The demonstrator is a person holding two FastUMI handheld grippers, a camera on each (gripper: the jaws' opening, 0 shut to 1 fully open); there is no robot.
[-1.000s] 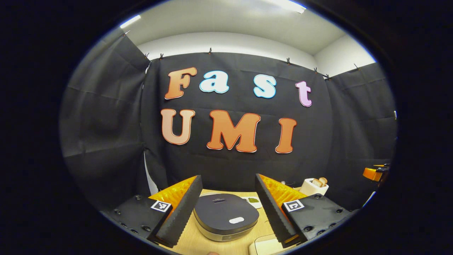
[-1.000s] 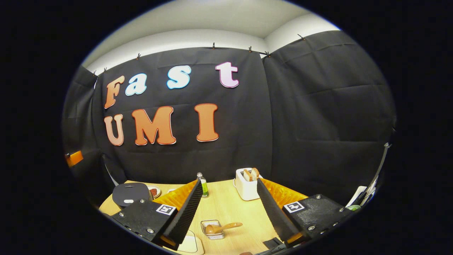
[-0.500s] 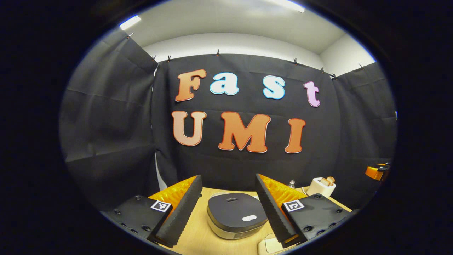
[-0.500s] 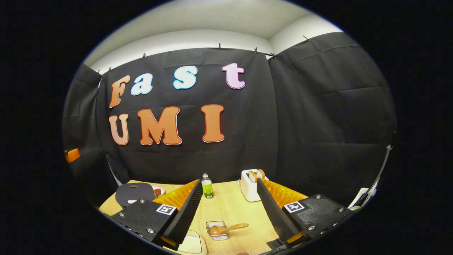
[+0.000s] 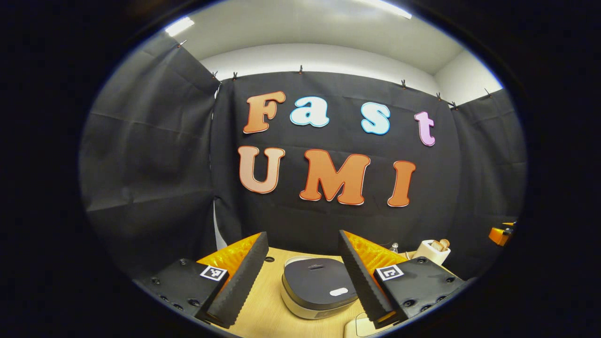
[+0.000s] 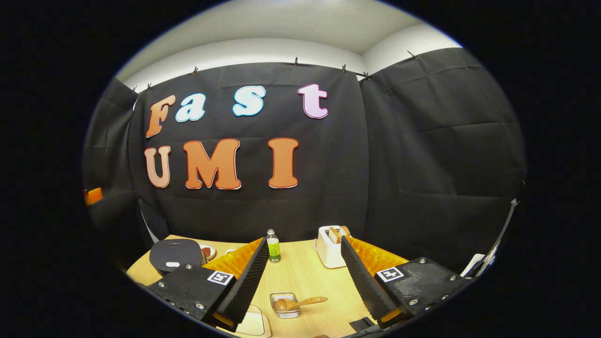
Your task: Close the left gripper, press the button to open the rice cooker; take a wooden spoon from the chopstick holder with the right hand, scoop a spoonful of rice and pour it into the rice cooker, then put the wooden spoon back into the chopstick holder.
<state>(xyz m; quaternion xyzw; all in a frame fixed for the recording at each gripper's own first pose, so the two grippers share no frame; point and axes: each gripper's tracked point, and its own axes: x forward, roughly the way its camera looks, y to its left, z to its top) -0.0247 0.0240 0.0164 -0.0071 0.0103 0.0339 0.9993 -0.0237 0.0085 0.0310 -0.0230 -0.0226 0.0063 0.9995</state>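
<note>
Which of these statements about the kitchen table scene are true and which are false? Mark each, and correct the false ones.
1. The rice cooker's lid is shut. True.
2. The left gripper is closed on the cooker's button. False: its fingers stand wide apart and hold nothing, short of the button.
3. The wooden spoon rests in a small clear holder on the table. True.
4. The right gripper is holding the spoon. False: it is open and empty, with the spoon lying ahead between its fingers.
5. Two slices of bread stick up out of the white toaster. True.
6. The green bottle lies on its side. False: it stands upright.
</note>
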